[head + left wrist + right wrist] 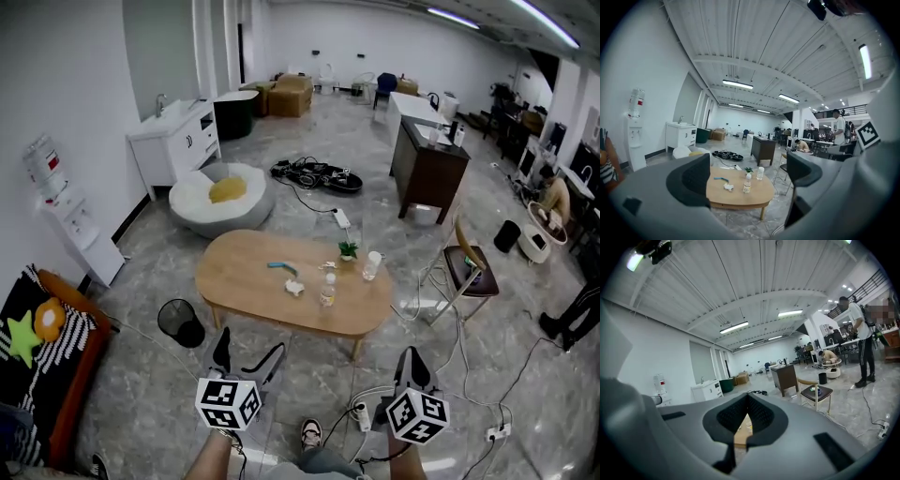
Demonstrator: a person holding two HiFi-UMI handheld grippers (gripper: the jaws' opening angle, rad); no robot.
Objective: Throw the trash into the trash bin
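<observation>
Approach stage: left hand-held gripper (pixel 248 356) gapes empty, right hand-held gripper (pixel 412 364) closed on nothing. Next, likely, reach for the crumpled paper (pixel 294 288) on the bench (pixel 239 272)

Floor (pixel 300 370) on near side of table (pixel 239 281): open passage. Tabletop: left part bare; bottle (pixel 327 291), paper wad (pixel 294 288), plant (pixel 348 249) & cup (pixel 372 265) crowd centre-right. Bin (pixel 180 322) on floor just off table's near-left edge, mouth open upward; sofa (pixel 70 375) flanks far left. Chair (pixel 472 272) & cables (pixel 412 305) hem right side.
</observation>
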